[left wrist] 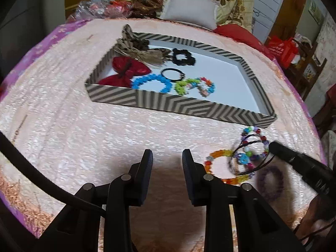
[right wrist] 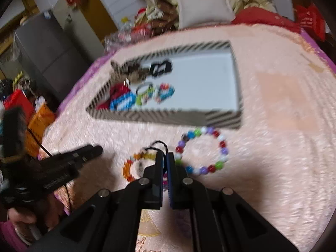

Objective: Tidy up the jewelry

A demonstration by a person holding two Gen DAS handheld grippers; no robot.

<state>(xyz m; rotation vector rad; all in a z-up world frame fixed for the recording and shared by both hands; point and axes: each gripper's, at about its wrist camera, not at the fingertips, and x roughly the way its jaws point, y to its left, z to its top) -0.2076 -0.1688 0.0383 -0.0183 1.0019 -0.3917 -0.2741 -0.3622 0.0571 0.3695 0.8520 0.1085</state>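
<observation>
left gripper (left wrist: 166,157): jaws apart, nothing between | right gripper (right wrist: 165,157): jaws nearly closed, low over surface

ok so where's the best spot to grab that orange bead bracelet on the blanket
Take the orange bracelet on its left arc, coming straight down with one finger inside the ring and one outside. It lies flat on the blanket, and that side is bare; its right side sits under the black cord and other bracelets. The open left hand-held gripper is nearest; the right hand-held gripper is shut on the cord.
</observation>
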